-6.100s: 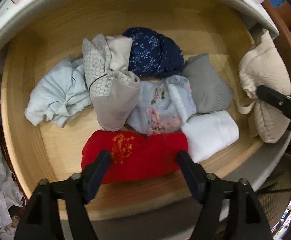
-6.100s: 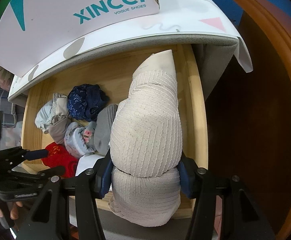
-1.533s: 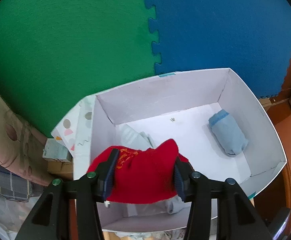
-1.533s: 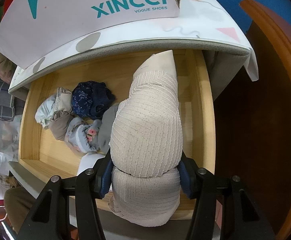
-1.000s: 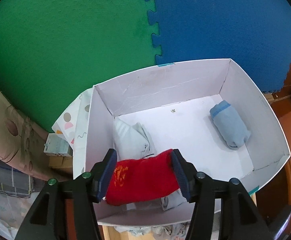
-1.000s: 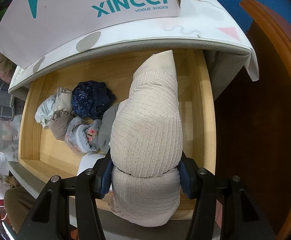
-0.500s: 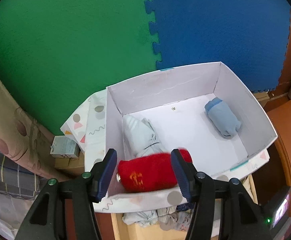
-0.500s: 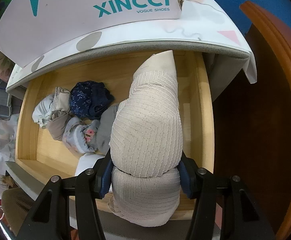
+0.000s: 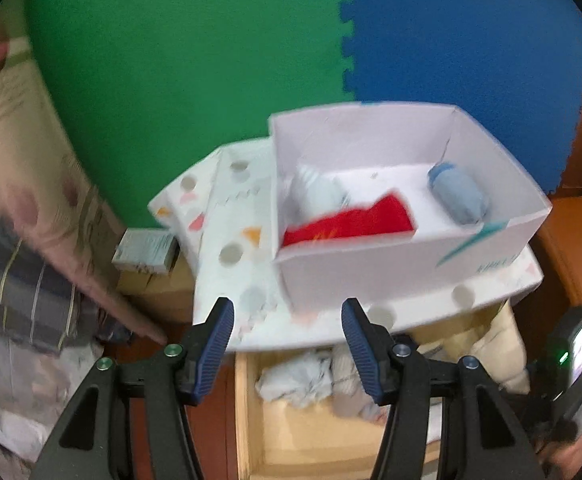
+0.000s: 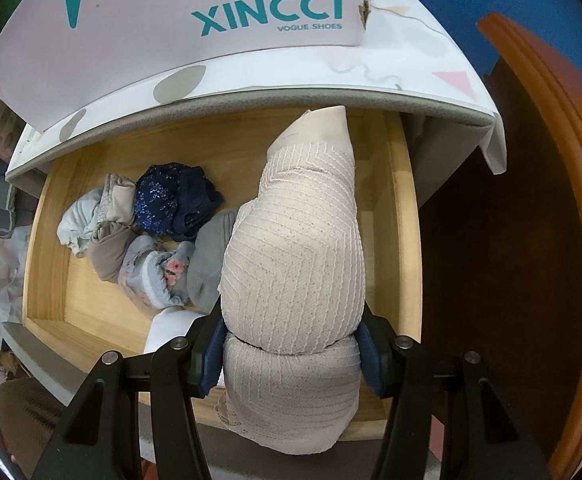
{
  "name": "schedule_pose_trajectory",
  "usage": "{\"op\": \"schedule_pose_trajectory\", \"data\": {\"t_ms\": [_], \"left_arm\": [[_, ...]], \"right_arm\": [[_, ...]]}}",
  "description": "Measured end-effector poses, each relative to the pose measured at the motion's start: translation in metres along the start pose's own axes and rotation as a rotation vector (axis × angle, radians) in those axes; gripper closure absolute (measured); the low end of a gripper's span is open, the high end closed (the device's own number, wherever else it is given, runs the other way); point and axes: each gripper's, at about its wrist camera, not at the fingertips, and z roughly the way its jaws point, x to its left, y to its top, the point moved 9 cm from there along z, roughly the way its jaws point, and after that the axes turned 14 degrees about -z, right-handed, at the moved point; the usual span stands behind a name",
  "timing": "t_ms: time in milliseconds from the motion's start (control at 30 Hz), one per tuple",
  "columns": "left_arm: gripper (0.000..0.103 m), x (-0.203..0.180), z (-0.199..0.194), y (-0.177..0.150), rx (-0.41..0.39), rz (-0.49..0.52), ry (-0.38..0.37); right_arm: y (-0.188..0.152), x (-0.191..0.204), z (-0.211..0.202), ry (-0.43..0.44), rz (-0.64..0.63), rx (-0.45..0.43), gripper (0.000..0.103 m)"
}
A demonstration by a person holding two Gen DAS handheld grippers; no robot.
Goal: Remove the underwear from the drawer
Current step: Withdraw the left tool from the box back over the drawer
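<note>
The white box sits on the counter above the open drawer as the drop-off: three rolls lie inside, including the red one. The left tongs hang spread and empty. The right tongs pinch a cream roll over the drawer, where about six pieces remain.

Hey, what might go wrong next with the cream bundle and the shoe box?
The cream ribbed bundle is long and the right gripper clamps only its lower part, so it may sag or unroll on the way up. The white shoe box has walls the bundle might catch. The red underwear already fills the near side.
</note>
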Motion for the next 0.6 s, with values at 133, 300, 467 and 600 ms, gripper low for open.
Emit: {"op": "schedule_pose_trajectory", "data": {"t_ms": [133,300,467,600], "left_arm": [[0.045,0.025,0.017,-0.044,0.025,-0.059,0.039],[0.045,0.043,0.04,-0.086,0.066,-0.089,0.092],[0.045,0.047,0.052,-0.116,0.081,-0.073,0.122],[0.045,0.05,0.058,-0.126,0.11,-0.083,0.122]], "right_arm": [[0.001,0.0,-0.004,-0.016,-0.005,-0.02,0.051],[0.002,-0.001,-0.009,-0.016,-0.004,-0.038,0.051],[0.005,-0.001,-0.016,0.002,-0.007,-0.072,0.051],[0.006,-0.001,-0.023,0.019,-0.006,-0.096,0.051]]}}
